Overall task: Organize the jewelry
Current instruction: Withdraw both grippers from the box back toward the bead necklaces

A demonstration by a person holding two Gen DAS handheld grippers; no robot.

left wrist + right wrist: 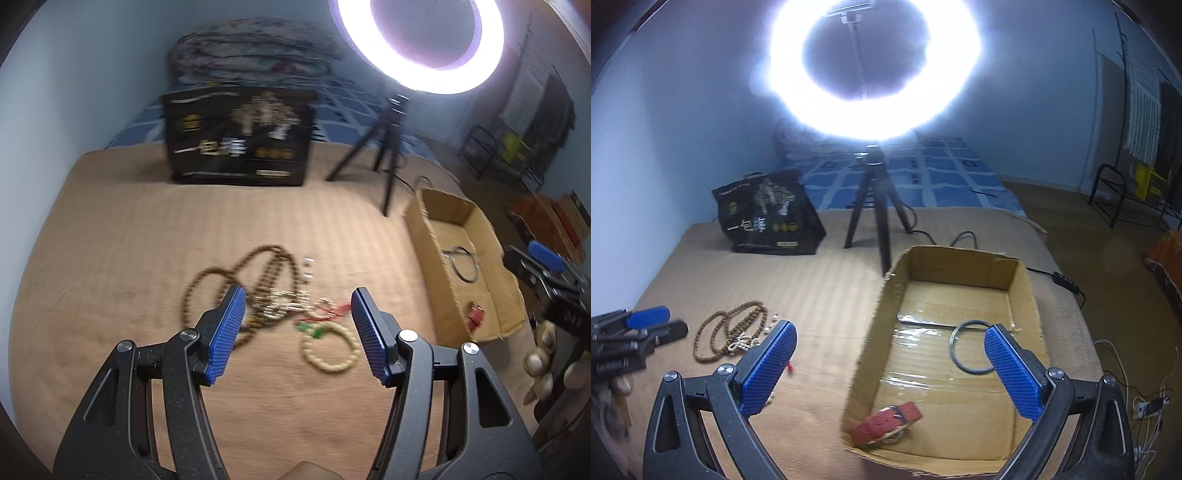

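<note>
The left gripper (297, 334) is hovering wide open over blurred, seemingly tangled bead necklaces (243, 284), while the right gripper (890, 369) is hanging wide open above the cardboard box (871, 332).

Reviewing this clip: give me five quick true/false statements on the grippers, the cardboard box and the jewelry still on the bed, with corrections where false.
1. The left gripper is open and holds nothing. True.
2. The cardboard box is empty. False: a metal ring and a red watch strap lie in it.
3. The brown bead necklace lies on the bed cover outside the box. True.
4. The right gripper is shut on the metal ring. False: its jaws are wide apart, above the box, gripping nothing.
5. The cream bead bracelet is already in the box. False: it lies on the bed cover, just ahead of the left gripper.
</note>
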